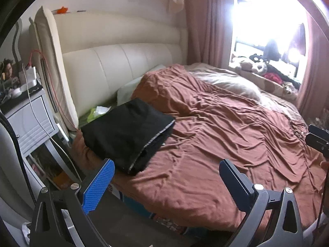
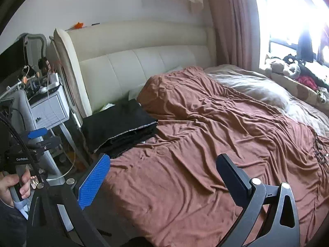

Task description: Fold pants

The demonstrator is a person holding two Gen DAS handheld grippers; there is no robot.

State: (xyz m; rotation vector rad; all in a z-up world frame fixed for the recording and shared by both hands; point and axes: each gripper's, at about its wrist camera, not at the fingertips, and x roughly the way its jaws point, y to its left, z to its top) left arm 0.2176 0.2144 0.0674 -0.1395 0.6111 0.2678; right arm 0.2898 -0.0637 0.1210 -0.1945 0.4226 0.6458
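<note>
Black pants [image 1: 127, 131] lie folded into a flat, squarish stack at the bed's near corner, by the cream padded headboard [image 1: 123, 65]; the folding looks essentially done. Both the left gripper [image 1: 166, 183] and right gripper [image 2: 162, 177] hang over the rumpled rust-brown cover [image 1: 226, 140], fingers spread wide, holding nothing.

Blown-out window [image 1: 267, 20] glare, fisheye edges w/ vignetting

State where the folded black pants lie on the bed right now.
The folded black pants lie on the rumpled brown bedspread at the bed's left edge, near the cream padded headboard and white nightstand, untouched.
</note>
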